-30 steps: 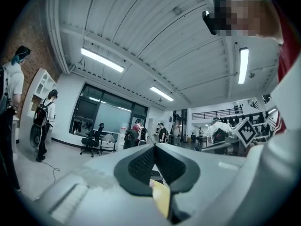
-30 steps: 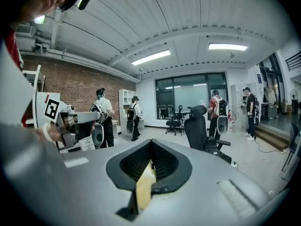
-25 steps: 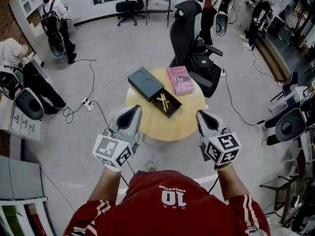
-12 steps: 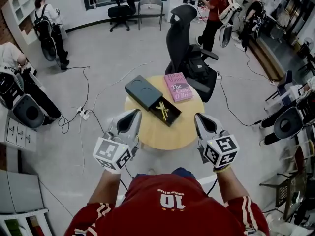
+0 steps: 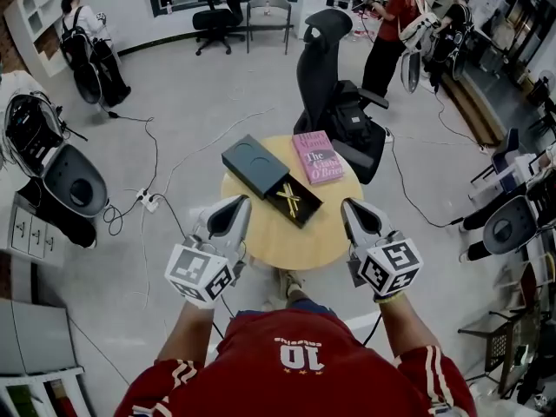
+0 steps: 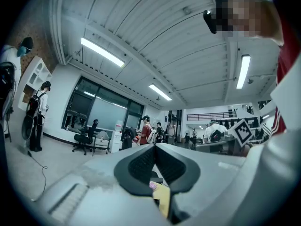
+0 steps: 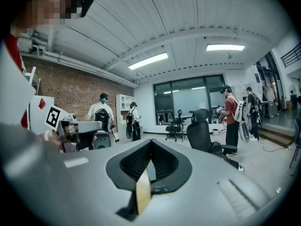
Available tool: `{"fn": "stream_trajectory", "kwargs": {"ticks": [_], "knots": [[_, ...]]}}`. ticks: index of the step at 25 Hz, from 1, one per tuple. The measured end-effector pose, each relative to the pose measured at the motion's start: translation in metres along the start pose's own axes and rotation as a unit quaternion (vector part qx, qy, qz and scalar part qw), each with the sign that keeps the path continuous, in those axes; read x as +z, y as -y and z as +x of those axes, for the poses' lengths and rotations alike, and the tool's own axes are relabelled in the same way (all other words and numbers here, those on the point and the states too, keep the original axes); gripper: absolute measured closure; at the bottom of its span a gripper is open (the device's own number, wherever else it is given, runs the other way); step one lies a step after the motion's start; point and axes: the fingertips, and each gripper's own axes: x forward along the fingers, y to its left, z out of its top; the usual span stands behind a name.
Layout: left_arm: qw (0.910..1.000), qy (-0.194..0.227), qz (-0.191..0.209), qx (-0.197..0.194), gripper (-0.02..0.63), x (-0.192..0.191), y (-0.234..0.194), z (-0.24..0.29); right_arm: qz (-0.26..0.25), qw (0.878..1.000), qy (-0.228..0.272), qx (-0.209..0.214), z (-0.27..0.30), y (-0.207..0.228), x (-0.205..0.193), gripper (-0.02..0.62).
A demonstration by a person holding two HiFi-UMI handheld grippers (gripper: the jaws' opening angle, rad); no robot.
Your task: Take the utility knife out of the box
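grippers: two, one in each hand
left gripper: jaws clenched together, nothing between them; held at the near-left edge of the table, apart from the box
right gripper: jaws clenched together, empty; held at the table's near-right edge, apart from the box
table: one, round, wooden
box: one, dark, on the far-left part of the table; its drawer is slid out towards the person
utility knife: yellow, lying in the open drawer; shows as a crossed shape, so I can't tell if it's one piece or two
book: one, pink, flat on the table just right of the box
office chair: one, black, just behind the table
bystanders: three standing in the background, one far left and two far right
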Motion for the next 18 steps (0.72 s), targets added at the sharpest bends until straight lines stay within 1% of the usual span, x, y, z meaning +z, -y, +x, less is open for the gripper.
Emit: {"fn": "stream_trajectory", "kwargs": {"ticks": [3, 6, 8, 9, 10, 12, 18], "knots": [[1.0, 0.001, 0.005, 0.004, 0.603, 0.005, -0.003, 0.005, -0.006, 0.999, 0.03, 0.012, 0.009, 0.002, 0.013, 0.595], [0.9999, 0.003, 0.014, 0.009, 0.602, 0.01, -0.007, 0.009, -0.029, 0.998, 0.042, 0.027, 0.018, 0.0, 0.019, 0.595], [0.9998, 0.002, 0.017, 0.011, 0.602, 0.012, -0.009, 0.012, -0.043, 0.998, 0.04, 0.038, 0.025, -0.001, 0.02, 0.587], [0.9998, 0.001, 0.018, 0.01, 0.603, 0.013, -0.009, 0.015, -0.047, 0.997, 0.038, 0.043, 0.028, -0.001, 0.019, 0.568], [0.9998, 0.0, 0.02, 0.009, 0.602, 0.013, -0.009, 0.017, -0.048, 0.997, 0.036, 0.048, 0.031, -0.001, 0.018, 0.563], [0.9997, -0.003, 0.022, 0.007, 0.602, 0.013, -0.008, 0.021, -0.048, 0.997, 0.033, 0.057, 0.036, 0.0, 0.015, 0.558], [0.9999, -0.003, 0.014, 0.001, 0.601, 0.01, -0.009, 0.04, -0.042, 0.995, 0.015, 0.093, 0.055, 0.005, -0.001, 0.504]]}}
